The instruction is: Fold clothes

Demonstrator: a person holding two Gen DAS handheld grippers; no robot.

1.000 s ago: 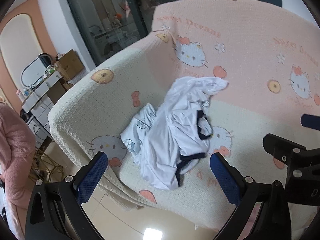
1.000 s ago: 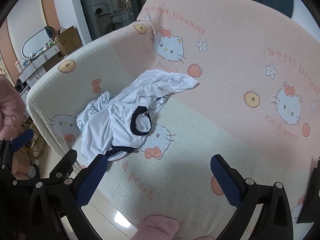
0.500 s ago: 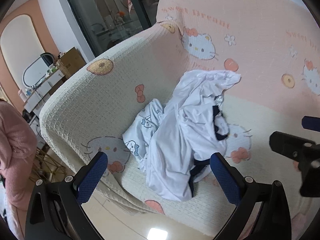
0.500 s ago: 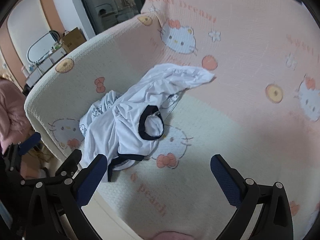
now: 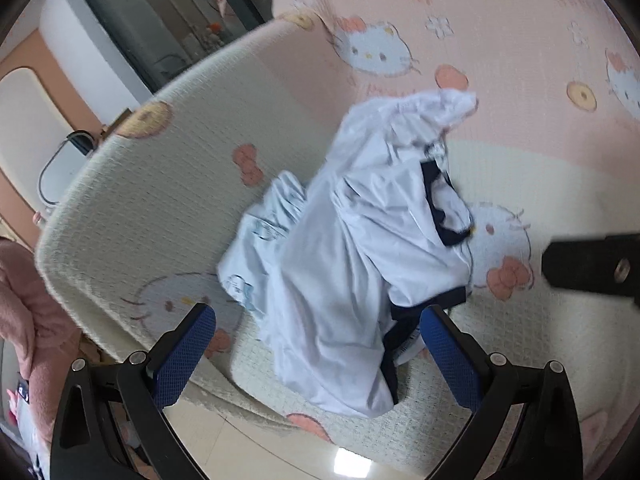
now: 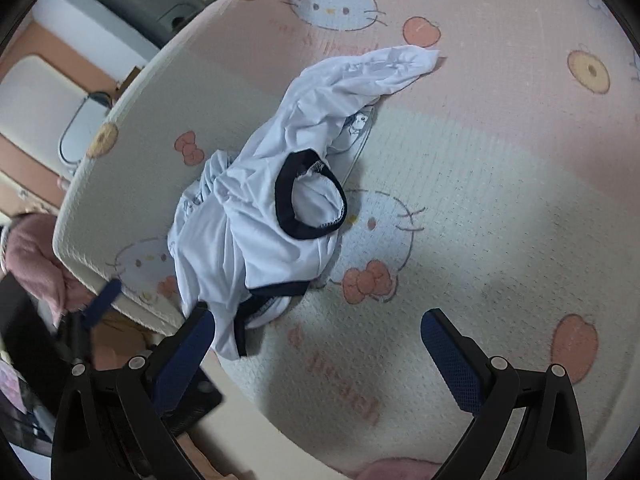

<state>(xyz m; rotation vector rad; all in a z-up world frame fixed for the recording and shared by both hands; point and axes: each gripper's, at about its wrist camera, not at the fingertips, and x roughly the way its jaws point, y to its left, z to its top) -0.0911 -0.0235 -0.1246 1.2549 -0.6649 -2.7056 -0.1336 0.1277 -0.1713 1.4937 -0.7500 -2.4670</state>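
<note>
Clothes lie in a crumpled heap on the seat of a sofa (image 5: 168, 184) draped in a cream-and-pink cover printed with cartoon cats, bows and apples. Uppermost is a white T-shirt (image 5: 352, 264) with dark navy trim at collar and cuffs, its neck opening (image 6: 310, 196) facing up and one end trailing toward the pink backrest. Beneath it, a pale printed garment (image 5: 260, 240) peeks out on the armrest side. The left gripper (image 5: 320, 348) hovers above the heap's front edge, blue-padded fingers spread wide and holding nothing. The right gripper (image 6: 316, 350) hangs over the bare seat just beside the shirt's lower hem, likewise spread and empty. A person's pink fleece sleeve (image 5: 24, 320) shows at the far left.
</note>
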